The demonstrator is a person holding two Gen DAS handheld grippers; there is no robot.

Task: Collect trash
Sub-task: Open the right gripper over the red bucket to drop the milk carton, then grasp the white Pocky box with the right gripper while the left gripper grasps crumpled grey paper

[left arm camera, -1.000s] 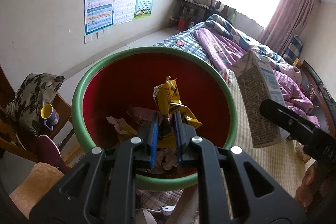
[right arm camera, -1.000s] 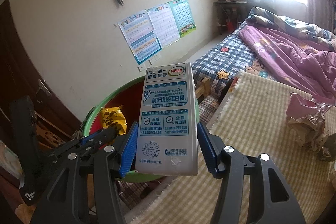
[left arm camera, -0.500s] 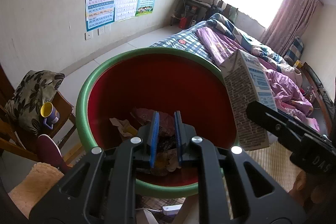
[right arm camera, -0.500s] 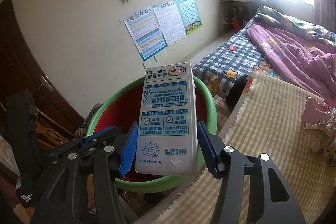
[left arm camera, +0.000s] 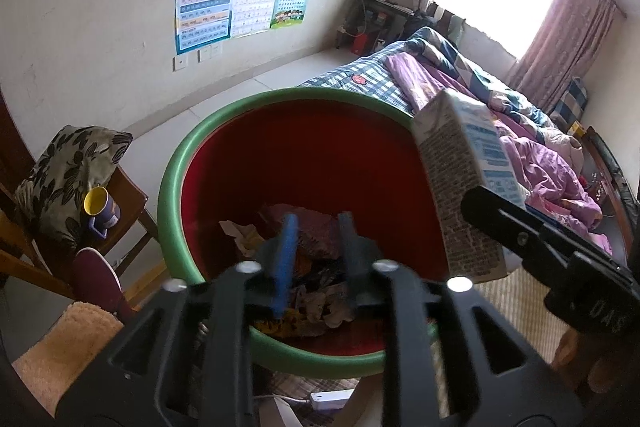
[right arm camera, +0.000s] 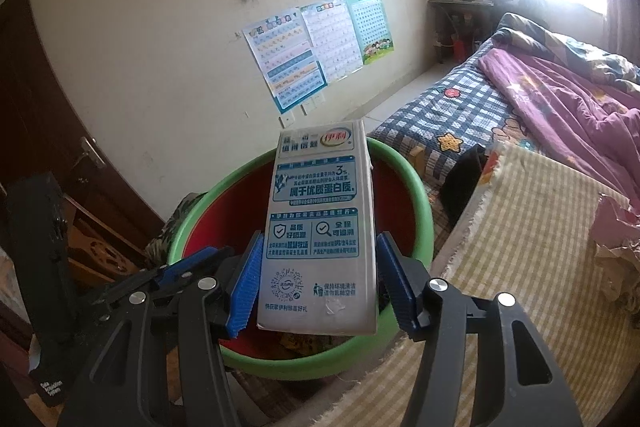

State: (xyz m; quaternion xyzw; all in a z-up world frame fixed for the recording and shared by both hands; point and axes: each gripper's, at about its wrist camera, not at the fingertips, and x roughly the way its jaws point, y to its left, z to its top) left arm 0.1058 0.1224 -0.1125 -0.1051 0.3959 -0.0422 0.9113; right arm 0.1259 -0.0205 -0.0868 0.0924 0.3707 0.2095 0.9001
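Note:
A red bin with a green rim [left arm camera: 176, 163] holds several wrappers and crumpled papers [left arm camera: 304, 247]. My left gripper [left arm camera: 316, 259] hangs over the bin, jaws slightly apart and empty. My right gripper [right arm camera: 320, 275] is shut on a grey-white milk carton [right arm camera: 320, 227], held upright over the bin's near rim [right arm camera: 424, 227]. The carton also shows in the left wrist view [left arm camera: 460, 187], at the bin's right edge.
A bed with purple and checked bedding [right arm camera: 540, 99] lies at the right. A yellow checked cloth [right arm camera: 520, 247] bears crumpled pink trash [right arm camera: 616, 227]. A wooden chair with a cushion and a yellow-blue cup [left arm camera: 100, 211] stands left of the bin. A white power strip [left arm camera: 328, 397] lies below the bin.
The yellow wrapper left my left gripper and fell into the bin; the jaws have parted a little. My right gripper has carried the carton closer over the bin.

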